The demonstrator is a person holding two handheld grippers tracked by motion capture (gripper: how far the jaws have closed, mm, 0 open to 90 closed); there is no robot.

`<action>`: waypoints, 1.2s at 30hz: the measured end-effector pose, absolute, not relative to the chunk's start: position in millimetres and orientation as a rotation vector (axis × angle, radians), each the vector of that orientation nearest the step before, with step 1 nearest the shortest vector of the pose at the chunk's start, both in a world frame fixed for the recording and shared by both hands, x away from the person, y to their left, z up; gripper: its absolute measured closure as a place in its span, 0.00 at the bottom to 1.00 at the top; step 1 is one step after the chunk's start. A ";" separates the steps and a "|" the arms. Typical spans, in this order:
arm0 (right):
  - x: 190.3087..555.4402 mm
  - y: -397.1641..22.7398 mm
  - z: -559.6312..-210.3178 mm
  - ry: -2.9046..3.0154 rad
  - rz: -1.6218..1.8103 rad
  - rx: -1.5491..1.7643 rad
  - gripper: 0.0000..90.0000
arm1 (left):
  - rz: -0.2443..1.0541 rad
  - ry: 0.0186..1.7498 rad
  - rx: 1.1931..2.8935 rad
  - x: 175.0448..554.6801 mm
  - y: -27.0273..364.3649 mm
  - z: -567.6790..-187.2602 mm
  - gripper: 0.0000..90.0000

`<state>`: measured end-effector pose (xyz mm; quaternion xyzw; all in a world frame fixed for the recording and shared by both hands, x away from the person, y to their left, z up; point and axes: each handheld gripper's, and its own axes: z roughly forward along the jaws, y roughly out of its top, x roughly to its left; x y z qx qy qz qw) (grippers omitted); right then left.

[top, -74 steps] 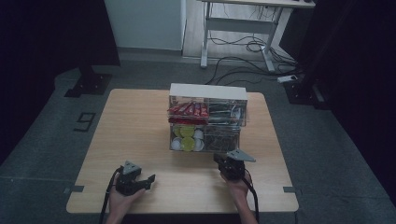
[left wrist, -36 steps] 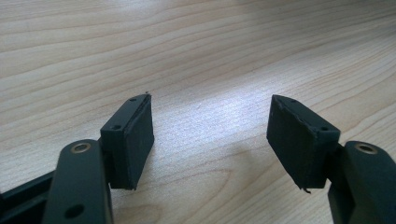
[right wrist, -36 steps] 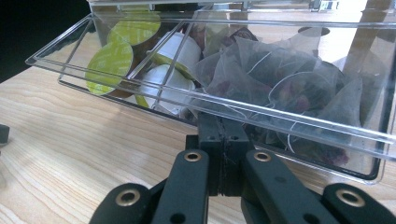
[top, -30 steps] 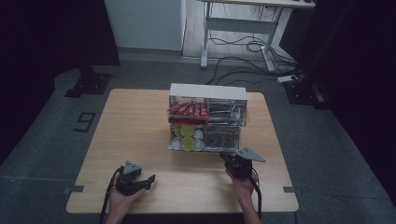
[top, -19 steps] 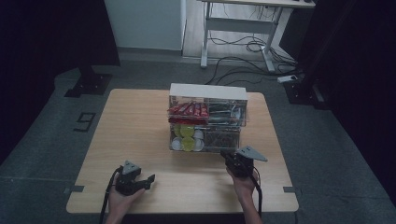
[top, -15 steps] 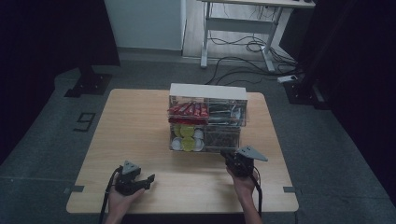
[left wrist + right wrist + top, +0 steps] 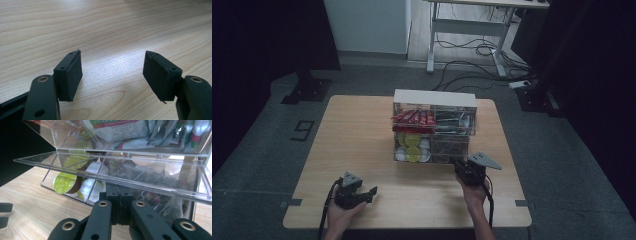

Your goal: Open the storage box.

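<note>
High view: right gripper [image 7: 460, 166], jaws shut, sits at the clear organizer's [image 7: 434, 127] lower right front. Its lower drawer [image 7: 150, 187] runs crosswise above those jaws. Left gripper [image 7: 370, 190], jaws wide and empty, lies well apart from the organizer.

Your clear two-tier organiser [image 7: 434, 131] stands mid-table toward the far edge, sachets in its upper tier, capsules [image 7: 65, 183] below left, its lower flap [image 7: 112, 178] lifted.

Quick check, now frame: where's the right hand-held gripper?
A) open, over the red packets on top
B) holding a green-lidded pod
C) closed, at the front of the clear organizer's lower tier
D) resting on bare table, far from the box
C: in the right gripper view the right hand-held gripper has its jaws together just under the raised clear flap of the organizer, at the lower compartments.
</note>
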<state>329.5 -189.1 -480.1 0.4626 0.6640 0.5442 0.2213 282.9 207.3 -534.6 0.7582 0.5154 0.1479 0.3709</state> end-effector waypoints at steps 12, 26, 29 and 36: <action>335.7 -189.4 -473.4 1.817 1.504 1.280 0.99 | 0.380 1.329 1.934 283.3 211.4 -533.3 0.35; 344.3 -193.2 -468.2 1.806 1.501 1.303 0.99 | 0.378 1.329 1.933 283.1 210.8 -533.4 0.35; 345.7 -193.8 -465.2 1.803 1.500 1.303 0.99 | 0.378 1.329 1.933 283.2 211.0 -533.4 0.35; 349.9 -195.7 -453.9 1.775 1.505 1.298 0.99 | 0.378 1.328 1.935 283.1 211.8 -532.9 0.35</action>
